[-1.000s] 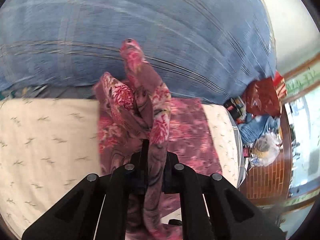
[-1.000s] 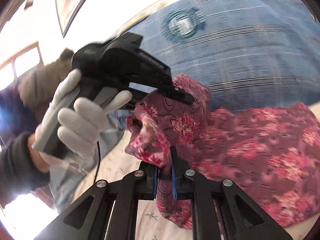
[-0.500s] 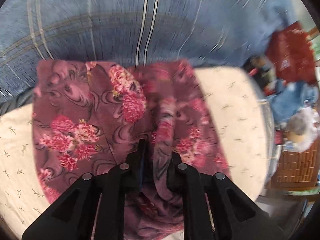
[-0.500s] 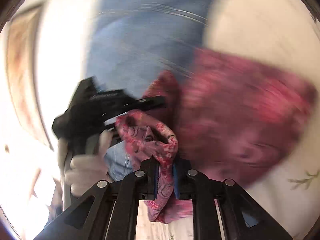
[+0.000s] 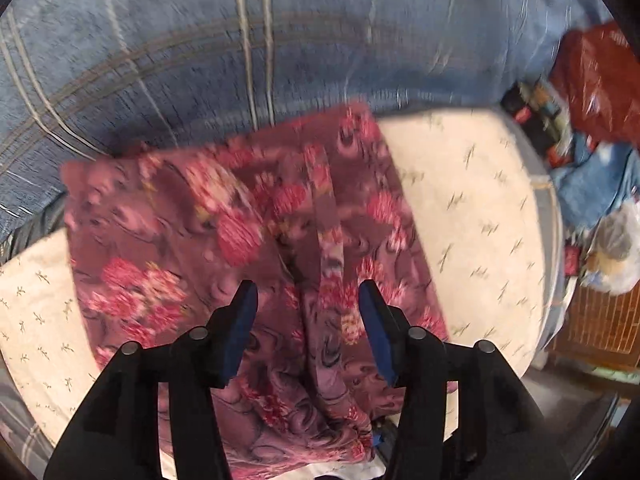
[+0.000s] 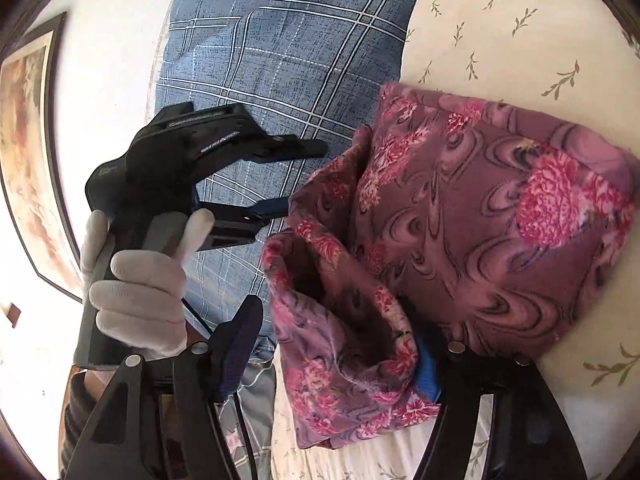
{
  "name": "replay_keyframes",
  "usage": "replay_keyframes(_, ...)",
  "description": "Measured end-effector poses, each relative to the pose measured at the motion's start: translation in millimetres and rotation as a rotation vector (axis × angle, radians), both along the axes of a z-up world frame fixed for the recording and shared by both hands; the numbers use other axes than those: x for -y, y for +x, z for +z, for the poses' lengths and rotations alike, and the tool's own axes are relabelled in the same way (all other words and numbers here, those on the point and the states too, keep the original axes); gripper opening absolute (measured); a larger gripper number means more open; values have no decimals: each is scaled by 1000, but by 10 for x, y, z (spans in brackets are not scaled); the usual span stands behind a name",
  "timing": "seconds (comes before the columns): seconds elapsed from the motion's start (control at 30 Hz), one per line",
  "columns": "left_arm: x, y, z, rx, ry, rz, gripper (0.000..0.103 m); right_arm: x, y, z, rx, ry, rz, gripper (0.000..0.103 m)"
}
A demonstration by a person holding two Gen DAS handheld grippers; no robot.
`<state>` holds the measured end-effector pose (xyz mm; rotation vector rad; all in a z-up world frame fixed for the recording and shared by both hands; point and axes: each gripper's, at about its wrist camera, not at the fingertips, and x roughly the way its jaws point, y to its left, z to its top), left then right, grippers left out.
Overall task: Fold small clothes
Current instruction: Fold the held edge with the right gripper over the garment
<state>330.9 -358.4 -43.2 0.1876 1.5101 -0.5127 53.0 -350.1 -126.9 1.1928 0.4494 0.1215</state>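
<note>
Left wrist view: the left tool is seen spread, its jaws just opened, with the blurred floral garment loose between them on the bed sheet. The right tool is likewise just opened; its right pad is half hidden by cloth.

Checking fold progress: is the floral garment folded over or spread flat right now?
Folded over. The floral garment lies doubled in layers on the cream sheet, one end bunched loose. Both grippers' jaws have just been opening, and neither pinches the cloth.
</note>
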Motion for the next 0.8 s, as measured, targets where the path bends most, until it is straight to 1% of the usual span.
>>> replay_keyframes(0.03,25,-33,-75,-12,22,-10,50,-35,9,-1,-1,-15,4,69)
replay_keyframes(0.07,36,-69,-126,-9,44,-14,41,-58,19,16,-1,-34,11,68)
replay_keyframes(0.1,49,-97,-160,21,79,-19,33,-78,32,27,-3,-53,21,61)
replay_keyframes(0.13,60,-107,-172,37,86,-24,18,-87,48,26,4,-54,35,51)
replay_keyframes(0.17,48,-110,-142,57,74,-17,9,-86,72,2,24,-26,62,19)
replay_keyframes(0.2,26,-99,-106,57,55,2,6,-78,77,-29,42,18,75,10)
replay_keyframes(0.27,-5,-82,-3,50,10,40,4,-28,46,-59,78,81,54,10)
replay_keyframes(0.33,15,-98,105,59,-34,45,4,38,-39,-18,133,117,27,9)
replay_keyframes(0.4,95,-145,232,57,-119,26,4,156,-206,114,211,109,-30,8)
replay_keyframes(0.47,206,-203,292,55,-186,8,4,284,-376,168,245,103,-93,8)
replay_keyframes(0.53,288,-239,270,61,-213,10,4,406,-449,69,229,145,-143,8)
replay_keyframes(0.6,291,-242,232,40,-253,29,4,537,-491,-199,152,236,-209,8)
replay_keyframes(0.67,181,-172,268,35,-326,75,4,601,-463,-549,73,381,-233,9)
replay_keyframes(0.7,93,-153,330,52,-344,91,4,599,-464,-521,74,368,-238,9)
replay_keyframes(0.73,-9,-139,395,78,-355,107,8,576,-431,-424,67,307,-224,13)
replay_keyframes(0.77,-143,-118,447,102,-365,122,16,553,-375,-371,46,262,-204,18)
replay_keyframes(0.8,-259,-116,496,122,-358,140,22,525,-319,-358,30,235,-186,22)
